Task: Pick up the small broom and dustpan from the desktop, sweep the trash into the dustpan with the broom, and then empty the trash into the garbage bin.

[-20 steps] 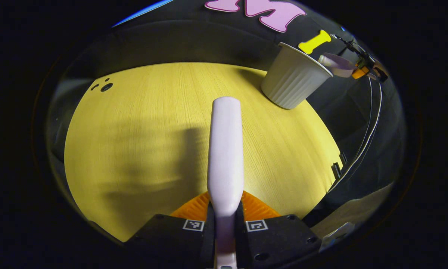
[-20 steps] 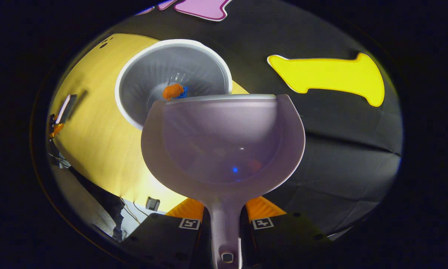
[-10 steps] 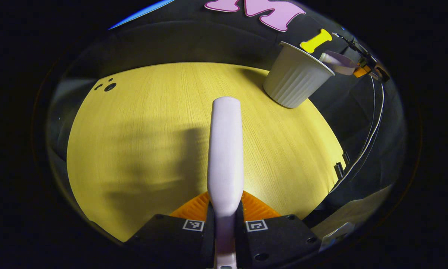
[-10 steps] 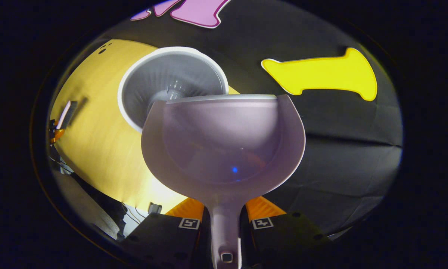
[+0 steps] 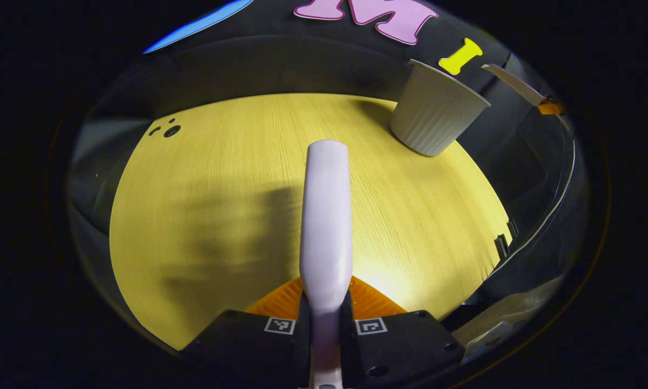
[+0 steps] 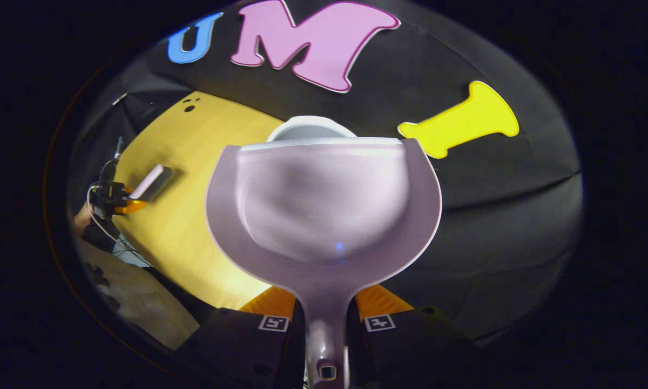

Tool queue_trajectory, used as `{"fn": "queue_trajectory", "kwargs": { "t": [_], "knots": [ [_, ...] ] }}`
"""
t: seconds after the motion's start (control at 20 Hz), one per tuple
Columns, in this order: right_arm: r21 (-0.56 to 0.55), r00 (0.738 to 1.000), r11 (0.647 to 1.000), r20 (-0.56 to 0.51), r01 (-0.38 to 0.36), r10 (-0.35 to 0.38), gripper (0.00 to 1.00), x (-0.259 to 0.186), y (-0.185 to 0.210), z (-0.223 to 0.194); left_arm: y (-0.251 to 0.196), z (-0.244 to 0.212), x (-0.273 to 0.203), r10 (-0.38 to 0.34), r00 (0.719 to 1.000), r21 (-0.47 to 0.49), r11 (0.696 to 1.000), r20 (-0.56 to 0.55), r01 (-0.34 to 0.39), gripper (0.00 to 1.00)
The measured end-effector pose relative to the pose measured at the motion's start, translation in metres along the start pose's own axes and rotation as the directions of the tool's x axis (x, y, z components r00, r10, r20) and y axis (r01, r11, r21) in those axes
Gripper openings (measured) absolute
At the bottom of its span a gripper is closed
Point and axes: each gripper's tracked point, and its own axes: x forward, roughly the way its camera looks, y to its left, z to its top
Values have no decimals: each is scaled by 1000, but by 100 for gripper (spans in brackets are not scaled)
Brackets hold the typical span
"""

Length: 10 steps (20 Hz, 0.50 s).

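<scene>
Dustpan [image 6: 324, 210] handle pinched between right fingers [image 6: 380, 308]; broom [image 5: 326, 216] handle between left fingers [image 5: 372, 302]

In the left gripper view, the broom [image 5: 326, 216] runs straight ahead of the left tongs [image 5: 325, 319], over the table [image 5: 205, 205]. The bin [image 5: 436, 112] stands on the table, ahead and to the right. In the right gripper view, the dustpan [image 6: 324, 208] sits before the right tongs [image 6: 325, 323], the bin behind it.
</scene>
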Motion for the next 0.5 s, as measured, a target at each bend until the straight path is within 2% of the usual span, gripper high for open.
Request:
{"fn": "queue_trajectory", "kwargs": {
  "t": [0.1,0.15,0.25,0.5],
  "knots": [
    [13,998,998,23,-56,55,36,4,35,-16,0,-2,-1,15,1000,9,1000,-4,-15,26],
    [17,996,997,26,-82,81,39,7,54,-26,0,-2,-2,22,1000,18,1000,-4,-22,25],
    [20,993,992,11,-121,121,35,18,91,-49,2,-7,-3,39,999,31,999,-7,-39,26],
    [70,982,981,-41,-183,186,36,71,173,-102,5,-17,9,93,995,63,994,-41,-91,25]
  ]
}}
